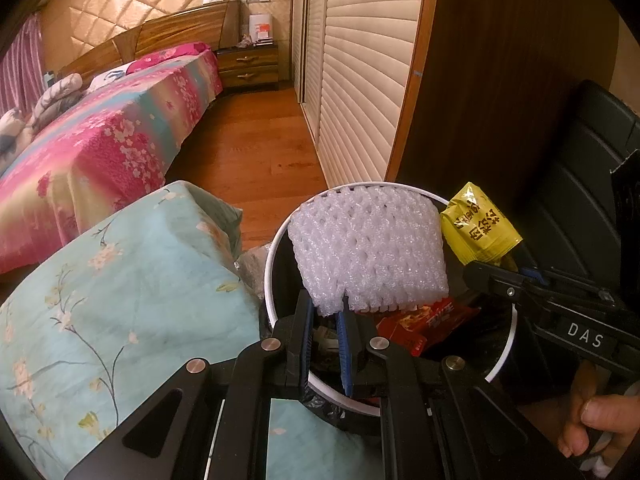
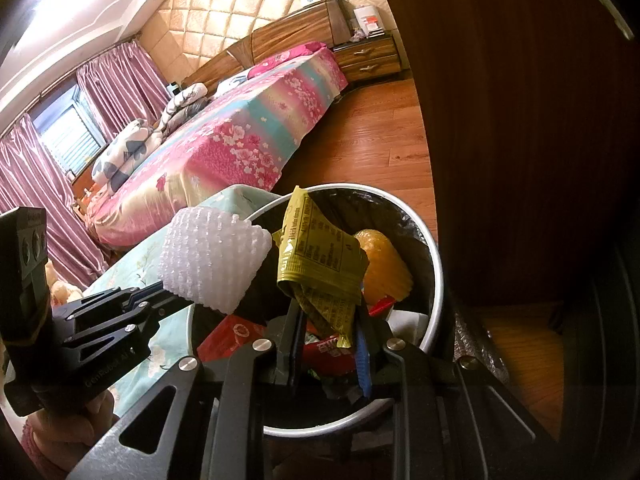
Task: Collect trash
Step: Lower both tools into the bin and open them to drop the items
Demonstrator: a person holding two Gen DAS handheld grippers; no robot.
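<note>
- The left hand-held gripper [image 1: 327, 304] pinches a white foam net [image 1: 368, 248], soft and knobbly, over the bin [image 1: 269, 280] in front of it.
- The right hand-held gripper [image 2: 326, 320] clamps a crinkled yellow wrapper [image 2: 320, 256] above the same round bin.
- Both pieces seem ready to drop; other wrappers already lie inside.

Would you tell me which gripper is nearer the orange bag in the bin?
Right. The right gripper, holding the yellow wrapper, sits beside the orange bag; the left gripper holds foam net across the bin.
</note>
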